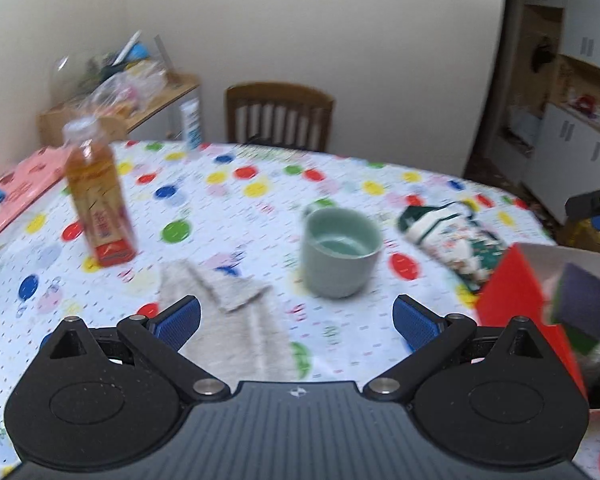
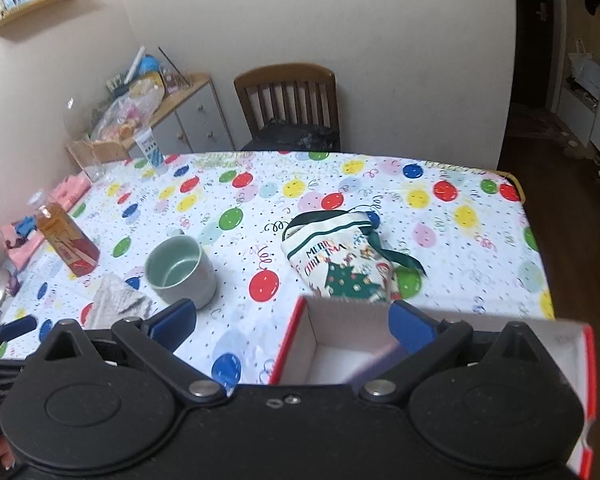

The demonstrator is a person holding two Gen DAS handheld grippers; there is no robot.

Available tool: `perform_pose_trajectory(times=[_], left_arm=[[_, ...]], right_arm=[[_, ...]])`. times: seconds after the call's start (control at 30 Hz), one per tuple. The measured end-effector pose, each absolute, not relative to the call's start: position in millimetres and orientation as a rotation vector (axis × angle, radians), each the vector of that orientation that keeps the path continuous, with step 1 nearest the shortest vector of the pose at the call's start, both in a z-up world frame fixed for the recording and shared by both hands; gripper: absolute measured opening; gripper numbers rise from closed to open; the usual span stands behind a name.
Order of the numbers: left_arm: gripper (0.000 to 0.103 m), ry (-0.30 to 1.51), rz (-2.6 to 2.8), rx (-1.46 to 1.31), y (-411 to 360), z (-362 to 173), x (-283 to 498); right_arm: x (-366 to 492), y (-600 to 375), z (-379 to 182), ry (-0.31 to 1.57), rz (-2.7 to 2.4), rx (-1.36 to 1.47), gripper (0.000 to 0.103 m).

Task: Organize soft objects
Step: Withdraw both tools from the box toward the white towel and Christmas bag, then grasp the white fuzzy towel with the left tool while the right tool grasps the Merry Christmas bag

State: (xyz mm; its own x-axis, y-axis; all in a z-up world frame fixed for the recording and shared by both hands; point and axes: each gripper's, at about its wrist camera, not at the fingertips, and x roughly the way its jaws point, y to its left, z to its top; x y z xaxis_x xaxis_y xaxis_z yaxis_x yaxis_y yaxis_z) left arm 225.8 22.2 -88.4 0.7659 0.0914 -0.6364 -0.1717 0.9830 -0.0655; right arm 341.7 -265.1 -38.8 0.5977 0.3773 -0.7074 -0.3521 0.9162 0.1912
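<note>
The white fabric Christmas stocking with green trim (image 2: 340,264) reads "MERRY CHRISTMAS" above a printed tree; it lies on the balloon-print tablecloth of the table (image 2: 460,216) toward the right edge, just beyond the red cardboard box with a white inside (image 2: 312,344). The label on the clear plastic bottle of amber drink (image 1: 98,196), which stands near the left edge, is too blurred to read, as is the print on the white and blue tube (image 2: 150,150) at the far left corner.

The left gripper (image 1: 296,320) has its blue-padded fingers (image 1: 180,318) spread wide with nothing between them; it hangs over the crumpled grey knitted cloth (image 1: 220,288), which lies near the front edge beside the pale green ceramic mug (image 1: 340,252) (empty, upright). The right gripper (image 2: 292,324) is also spread wide and holds nothing, poised over the box. In the box a dark purple and green sponge (image 1: 578,308) sits tilted against the wall
</note>
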Motion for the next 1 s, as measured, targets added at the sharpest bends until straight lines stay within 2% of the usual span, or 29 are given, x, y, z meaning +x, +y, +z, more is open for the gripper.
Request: perform_pose_trajectory(times=[0.4, 0.7, 1.0], left_arm=[[0.103, 0.853, 0.272, -0.231, 68, -150, 261], [0.103, 0.917, 0.312, -0.212, 72, -178, 278], [0.103, 0.955, 0.338, -0.23, 77, -194, 290]], right_arm=[[441, -221, -90, 1.018, 0.385, -0.045, 0.102], [489, -198, -122, 1.11, 0.357, -0.174, 0.102], [519, -190, -148, 1.179, 0.343, -0.181, 0.102]])
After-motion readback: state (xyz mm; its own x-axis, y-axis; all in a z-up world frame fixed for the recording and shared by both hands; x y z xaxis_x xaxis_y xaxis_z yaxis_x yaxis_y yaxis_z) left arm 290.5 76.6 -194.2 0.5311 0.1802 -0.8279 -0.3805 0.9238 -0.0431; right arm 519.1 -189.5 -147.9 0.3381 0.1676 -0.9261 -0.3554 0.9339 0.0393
